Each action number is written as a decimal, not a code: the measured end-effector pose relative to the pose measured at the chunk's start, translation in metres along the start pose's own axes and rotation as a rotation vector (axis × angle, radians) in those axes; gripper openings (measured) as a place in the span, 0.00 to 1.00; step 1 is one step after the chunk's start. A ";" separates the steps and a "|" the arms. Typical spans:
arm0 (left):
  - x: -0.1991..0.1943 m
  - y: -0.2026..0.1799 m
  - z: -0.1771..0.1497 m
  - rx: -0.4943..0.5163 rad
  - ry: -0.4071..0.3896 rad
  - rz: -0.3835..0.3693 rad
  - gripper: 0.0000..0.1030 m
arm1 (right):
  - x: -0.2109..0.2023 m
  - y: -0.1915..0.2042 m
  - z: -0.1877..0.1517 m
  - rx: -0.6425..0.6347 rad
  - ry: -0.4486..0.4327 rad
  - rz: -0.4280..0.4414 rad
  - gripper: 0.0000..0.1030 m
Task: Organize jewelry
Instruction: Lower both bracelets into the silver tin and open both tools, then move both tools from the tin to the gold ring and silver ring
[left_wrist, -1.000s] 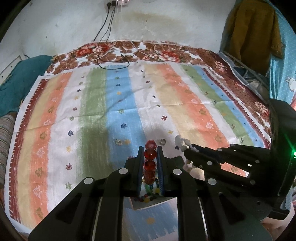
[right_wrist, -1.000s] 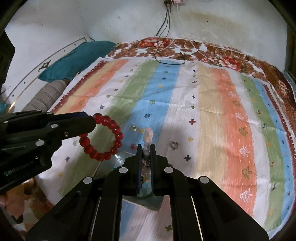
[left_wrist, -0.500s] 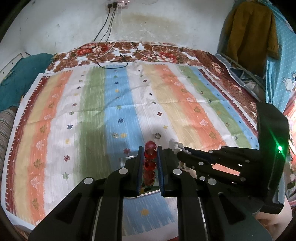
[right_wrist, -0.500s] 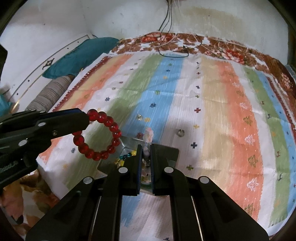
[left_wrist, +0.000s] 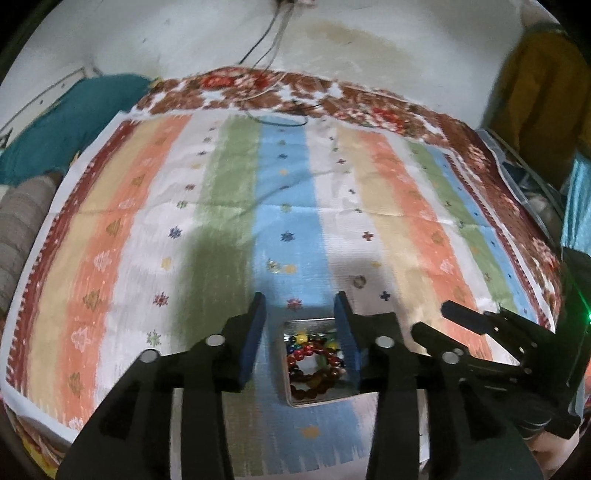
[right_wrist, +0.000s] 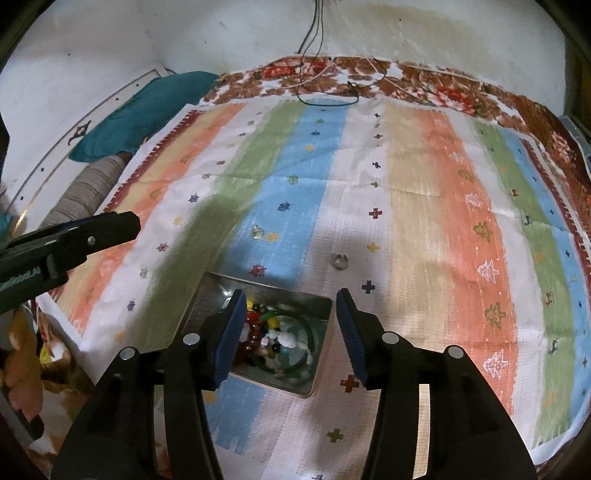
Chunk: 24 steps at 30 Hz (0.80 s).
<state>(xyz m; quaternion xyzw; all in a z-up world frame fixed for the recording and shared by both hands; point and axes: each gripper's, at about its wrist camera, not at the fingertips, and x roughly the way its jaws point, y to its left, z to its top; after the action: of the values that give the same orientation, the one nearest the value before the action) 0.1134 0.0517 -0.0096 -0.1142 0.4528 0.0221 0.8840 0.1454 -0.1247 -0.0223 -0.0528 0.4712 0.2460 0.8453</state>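
A bed under a striped cloth (left_wrist: 229, 192) of green, blue, white, tan and orange bands fills both views; the bands run from near to far. A floral border (right_wrist: 424, 81) edges the far side against a stained white wall, where dark cables (right_wrist: 314, 26) hang down onto the cloth. A teal pillow (right_wrist: 147, 110) and a striped bolster (right_wrist: 85, 195) lie at the far left; a mustard garment (left_wrist: 535, 103) hangs at the far right.

A metal tray (right_wrist: 207, 299) lies on the cloth at the near edge. It is rectangular; the long axis cannot be judged. It holds the red bead bracelet (left_wrist: 314, 363), lying flat with its ring opening upward, a green bangle (right_wrist: 308, 332), and mixed coloured and pale beads. Two small rings, one on the blue band (right_wrist: 258, 232) and one on the white (right_wrist: 340, 261), lie apart, beyond the tray.

The left tool (left_wrist: 300, 332) and right tool (right_wrist: 290, 332) have both just been opening. Each is released, its fingers spread above the tray, with nothing pressed between the pads. The right tool lies just right of the left.
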 end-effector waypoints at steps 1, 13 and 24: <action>0.003 0.003 0.001 -0.014 0.008 0.000 0.44 | 0.002 -0.001 0.001 0.003 0.006 0.000 0.49; 0.039 0.008 0.019 -0.030 0.066 0.035 0.55 | 0.026 -0.012 0.016 0.022 0.060 -0.031 0.49; 0.085 0.014 0.036 -0.040 0.149 0.077 0.57 | 0.057 -0.021 0.024 0.019 0.122 -0.061 0.49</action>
<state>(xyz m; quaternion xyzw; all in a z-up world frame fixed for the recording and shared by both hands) 0.1904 0.0680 -0.0603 -0.1158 0.5209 0.0563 0.8439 0.1986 -0.1147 -0.0585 -0.0741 0.5226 0.2118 0.8225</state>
